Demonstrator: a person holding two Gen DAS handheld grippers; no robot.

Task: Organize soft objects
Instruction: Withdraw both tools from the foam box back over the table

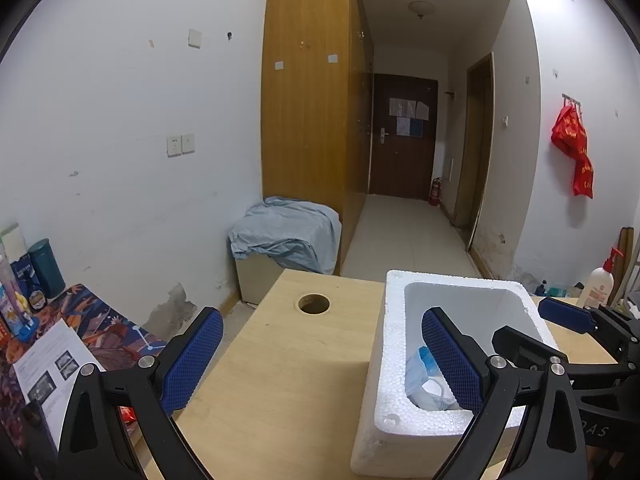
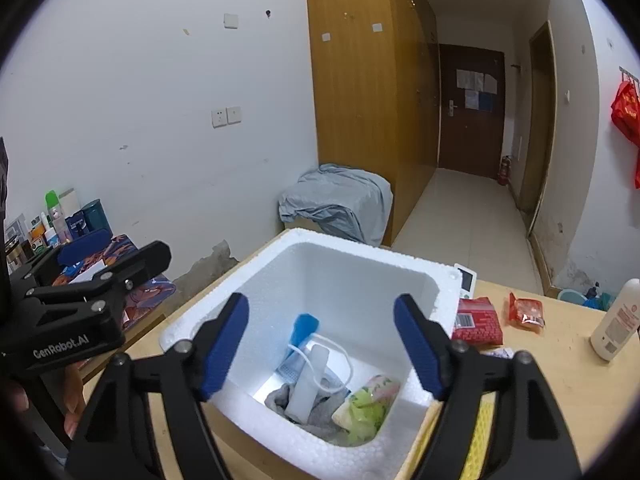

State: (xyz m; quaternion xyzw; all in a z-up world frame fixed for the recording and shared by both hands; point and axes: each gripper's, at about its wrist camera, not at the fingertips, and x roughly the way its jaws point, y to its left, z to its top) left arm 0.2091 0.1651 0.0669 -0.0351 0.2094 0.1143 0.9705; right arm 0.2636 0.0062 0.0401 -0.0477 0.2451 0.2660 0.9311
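Observation:
A white foam box stands on the light wooden table. Inside lie a blue face mask, a white strap, a grey cloth and a green-and-pink soft packet. My left gripper is open and empty, with its right finger over the box's left side. My right gripper is open and empty, above the box opening. Each gripper shows in the other's view: the right one and the left one.
Two red snack packets and a white lotion bottle lie right of the box. The table has a round hole. A side desk with bottles and papers stands at the left. A cloth-covered box sits by the wardrobe.

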